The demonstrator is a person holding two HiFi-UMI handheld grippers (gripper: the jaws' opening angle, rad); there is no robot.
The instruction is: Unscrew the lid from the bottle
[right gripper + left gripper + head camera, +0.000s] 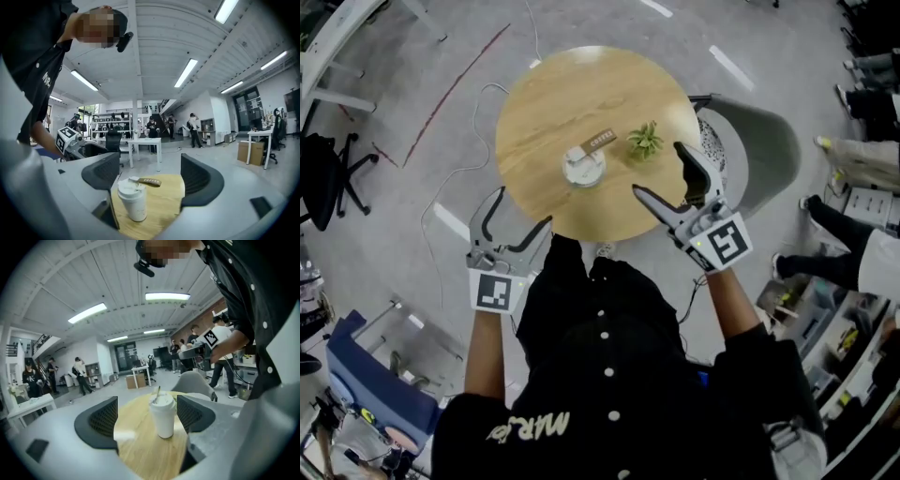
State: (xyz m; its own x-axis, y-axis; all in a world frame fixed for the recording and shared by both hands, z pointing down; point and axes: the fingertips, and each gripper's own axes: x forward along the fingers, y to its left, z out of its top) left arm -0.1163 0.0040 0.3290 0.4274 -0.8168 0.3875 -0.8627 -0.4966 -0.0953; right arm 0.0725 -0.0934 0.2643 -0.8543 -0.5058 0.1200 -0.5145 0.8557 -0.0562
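A white cup-shaped bottle (583, 167) with a white lid stands upright near the middle of the round wooden table (534, 103). My right gripper (659, 169) hovers open over the table's near right part, a short way right of the bottle, with nothing between its fingers. My left gripper (523, 208) is open at the table's near left edge, also empty. The left gripper view shows the bottle (163, 416) ahead between the open jaws of that gripper (145, 414), untouched. In the right gripper view the bottle (132, 200) stands ahead, toward the left jaw of the gripper (149, 176).
A brown coffee sachet (600, 140) lies just behind the bottle, and a small green plant (645, 141) sits to its right. A grey chair (755, 150) stands against the table's right side. People, desks and boxes fill the room beyond.
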